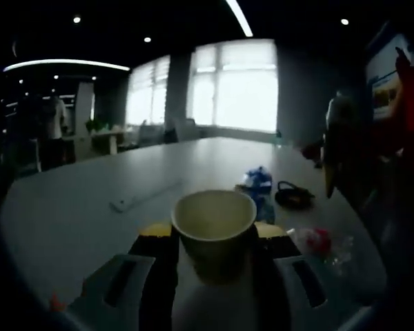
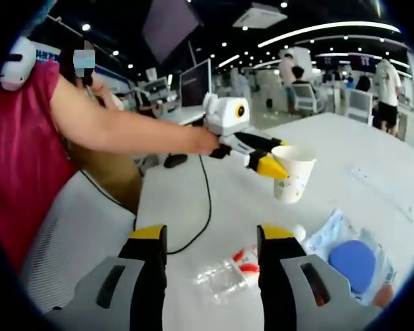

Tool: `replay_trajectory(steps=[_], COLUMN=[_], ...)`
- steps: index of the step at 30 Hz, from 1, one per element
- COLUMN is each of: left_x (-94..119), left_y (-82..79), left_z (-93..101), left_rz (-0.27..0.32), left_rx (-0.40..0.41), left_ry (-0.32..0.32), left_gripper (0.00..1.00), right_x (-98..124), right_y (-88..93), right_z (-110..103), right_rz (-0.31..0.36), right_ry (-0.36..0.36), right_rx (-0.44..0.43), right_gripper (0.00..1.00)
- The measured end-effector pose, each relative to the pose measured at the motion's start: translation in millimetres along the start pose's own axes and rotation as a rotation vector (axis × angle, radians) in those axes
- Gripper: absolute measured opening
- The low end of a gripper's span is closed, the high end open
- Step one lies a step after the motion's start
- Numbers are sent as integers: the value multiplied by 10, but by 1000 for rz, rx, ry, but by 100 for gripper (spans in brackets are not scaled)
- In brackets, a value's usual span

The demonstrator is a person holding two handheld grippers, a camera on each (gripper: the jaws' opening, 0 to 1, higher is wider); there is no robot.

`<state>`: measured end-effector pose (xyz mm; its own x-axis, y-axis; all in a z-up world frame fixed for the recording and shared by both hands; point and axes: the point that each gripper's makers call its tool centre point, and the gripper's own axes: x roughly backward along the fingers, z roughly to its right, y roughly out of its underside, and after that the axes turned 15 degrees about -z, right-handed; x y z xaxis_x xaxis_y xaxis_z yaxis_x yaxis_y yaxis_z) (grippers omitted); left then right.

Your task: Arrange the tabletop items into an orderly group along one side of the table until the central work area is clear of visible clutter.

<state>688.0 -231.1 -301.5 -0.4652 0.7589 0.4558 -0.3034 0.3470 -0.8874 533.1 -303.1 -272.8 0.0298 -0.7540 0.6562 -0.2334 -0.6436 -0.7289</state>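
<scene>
Carrying a paper cup [image 1: 214, 227] in the left claw [image 1: 214, 241], clamped on it by the yellow-tipped jaws, one on each side of the rim. Seen from the right gripper view, cup [image 2: 294, 172] held upright and clear above the tabletop [image 2: 193, 207], a bare arm [image 2: 124, 127] reaching out from a red-sleeved body to hold that claw [image 2: 279, 165] roughly level.

Judged as the transport step: one item lifted, not yet set down with the rest. Next move calls for lowering the cup upright beside the other clutter at one side, bottom flat on the tabletop before letting go; thin paper wall likely to dent under a hard squeeze, so a gentle release suits.

Right claw [image 2: 210, 255] apart, nothing between the jaws, hovering over a crinkled clear wrapper with red print [image 2: 238, 269] lying on the tabletop. Just beside it, a clear bag holding a round blue thing [image 2: 352, 258]. Black cable [image 2: 205, 200] trailing across the tabletop toward the person.

In the left gripper view, beyond the cup: a blue-and-white packet [image 1: 257, 185], a dark looped thing [image 1: 293, 195], and a red-and-clear wrapper [image 1: 321, 241] near the right jaw, loosely grouped toward one edge. A long pale strip [image 1: 134, 201] lying apart, nearer the middle, still to be gathered.
</scene>
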Motion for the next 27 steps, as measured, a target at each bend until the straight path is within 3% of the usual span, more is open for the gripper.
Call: replay_trajectory(steps=[6, 11, 21, 27], left_x=[-116, -189, -197, -231], left_y=[76, 165, 249, 307], left_z=[-34, -16, -61, -22], left_rz=[13, -13, 0, -38], left_rx=[1, -53, -32, -49], left_ry=[9, 14, 28, 55], left_gripper=[39, 39, 40, 41], right_x=[18, 31, 22, 25], right_y=[11, -21, 21, 16], right_z=[66, 96, 111, 119], right_rz=[-3, 13, 3, 8], right_ry=[12, 21, 29, 33], right_rx=[-20, -30, -45, -47], right_gripper=[52, 51, 51, 50])
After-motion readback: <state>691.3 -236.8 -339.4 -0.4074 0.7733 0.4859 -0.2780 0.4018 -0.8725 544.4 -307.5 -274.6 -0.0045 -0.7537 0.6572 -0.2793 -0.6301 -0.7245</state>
